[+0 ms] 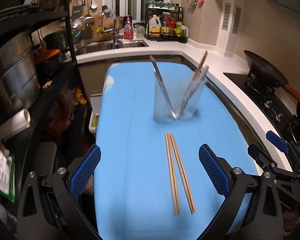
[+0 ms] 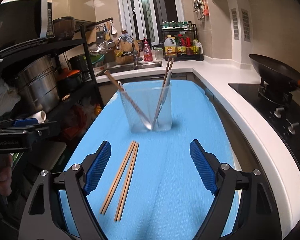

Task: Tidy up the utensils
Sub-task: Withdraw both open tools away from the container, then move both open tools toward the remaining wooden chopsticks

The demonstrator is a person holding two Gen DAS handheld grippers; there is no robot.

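A clear glass cup [image 1: 177, 98] [image 2: 150, 110] stands on the blue cloth-covered table [image 1: 130, 140] [image 2: 170, 170]. Metal utensils and wooden chopsticks lean inside it to both sides. Several loose wooden chopsticks [image 1: 178, 172] [image 2: 122, 178] lie on the cloth in front of the cup. My left gripper [image 1: 150, 170] is open above the near cloth, and the chopsticks lie between its blue pads without touching them. My right gripper [image 2: 150, 168] is open too, with the chopsticks just inside its left pad. Part of the right gripper [image 1: 276, 142] shows at the right edge of the left wrist view.
A black shelf [image 1: 29, 60] with steel pots stands to the left. A white counter [image 1: 220, 64] wraps the far and right sides, with a sink [image 1: 110, 45], bottles [image 1: 166, 27] and a wok [image 1: 264, 70] on a stove. A hand [image 2: 3, 178] shows at the left edge.
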